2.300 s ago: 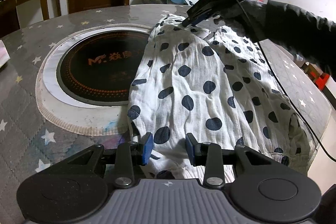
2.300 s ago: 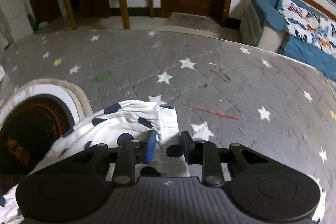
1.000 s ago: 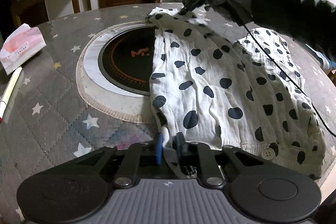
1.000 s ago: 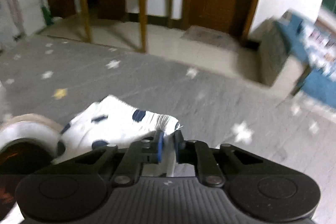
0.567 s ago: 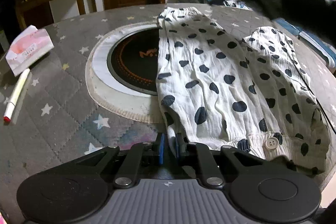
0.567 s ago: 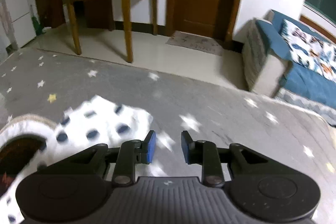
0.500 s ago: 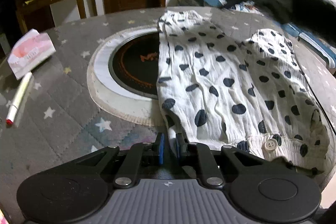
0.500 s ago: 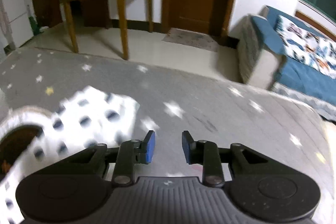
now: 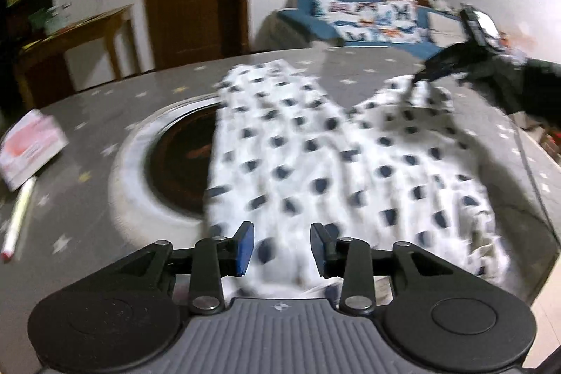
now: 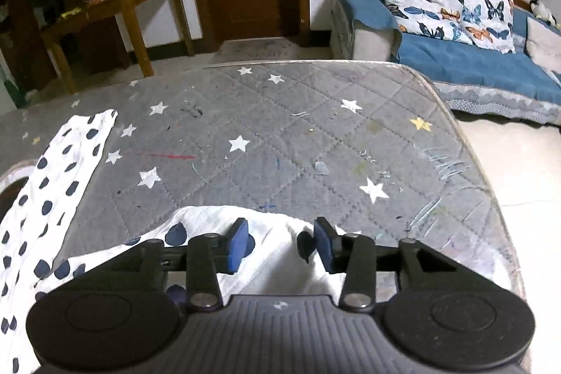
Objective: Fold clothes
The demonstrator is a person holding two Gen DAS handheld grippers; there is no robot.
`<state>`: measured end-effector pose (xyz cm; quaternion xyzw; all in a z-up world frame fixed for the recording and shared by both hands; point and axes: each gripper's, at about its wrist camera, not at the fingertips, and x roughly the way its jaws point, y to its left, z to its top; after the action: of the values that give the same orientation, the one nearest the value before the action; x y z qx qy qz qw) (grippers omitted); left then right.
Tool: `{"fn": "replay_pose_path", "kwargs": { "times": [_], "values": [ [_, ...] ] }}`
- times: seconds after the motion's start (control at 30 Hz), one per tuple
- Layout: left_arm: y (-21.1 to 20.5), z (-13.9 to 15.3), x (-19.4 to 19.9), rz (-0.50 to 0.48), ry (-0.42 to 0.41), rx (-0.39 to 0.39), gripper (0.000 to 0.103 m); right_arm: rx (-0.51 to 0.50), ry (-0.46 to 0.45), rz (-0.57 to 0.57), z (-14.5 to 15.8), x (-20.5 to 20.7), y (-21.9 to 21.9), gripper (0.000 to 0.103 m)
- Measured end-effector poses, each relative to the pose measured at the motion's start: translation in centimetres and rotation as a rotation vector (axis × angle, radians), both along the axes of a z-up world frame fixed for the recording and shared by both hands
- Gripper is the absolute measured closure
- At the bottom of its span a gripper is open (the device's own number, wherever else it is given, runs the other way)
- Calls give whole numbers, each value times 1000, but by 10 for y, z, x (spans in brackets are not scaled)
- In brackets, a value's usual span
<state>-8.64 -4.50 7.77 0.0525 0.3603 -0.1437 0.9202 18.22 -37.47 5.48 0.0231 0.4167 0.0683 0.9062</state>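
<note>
A white garment with dark blue polka dots [image 9: 333, 163] lies spread on the grey star-quilted table, partly over a round black hotplate [image 9: 182, 163]. My left gripper [image 9: 282, 247] is open above the garment's near hem. My right gripper [image 10: 278, 247] is open over another end of the garment [image 10: 210, 226] at the table's right side. It also shows in the left wrist view [image 9: 426, 76], at the cloth's far right corner. A second strip of the garment [image 10: 59, 170] lies to the left in the right wrist view.
A pink and white tissue pack [image 9: 29, 146] and a white pen [image 9: 17, 219] lie at the table's left. The table edge [image 10: 470, 142] drops off to the right. A blue sofa [image 10: 473, 51] and a wooden side table [image 10: 115, 6] stand beyond.
My left gripper opened and let go of the garment's hem, then lifted. My right gripper, open, moved right from the far collar end to the garment's right end.
</note>
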Motion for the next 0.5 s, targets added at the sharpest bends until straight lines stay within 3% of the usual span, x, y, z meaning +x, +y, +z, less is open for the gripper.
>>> {"fn": "replay_pose_path", "kwargs": {
  "times": [0.03,0.23,0.37,0.43,0.5],
  "values": [
    [-8,0,2,-20,-3,-3,64,15,-7,9,-2,-1,0,48],
    [-36,-8,10,-87,19,-8,63,-55,-26,80,-13,-7,10,34],
    [-46,-15,11,-123,38,-5,63,-65,-38,75,-17,-8,7,35],
    [-49,-18,11,-131,52,-4,63,-72,-55,83,-15,-12,8,63],
    [-51,-23,12,-138,68,-4,63,-84,-73,93,-11,-16,12,84]
  ]
}}
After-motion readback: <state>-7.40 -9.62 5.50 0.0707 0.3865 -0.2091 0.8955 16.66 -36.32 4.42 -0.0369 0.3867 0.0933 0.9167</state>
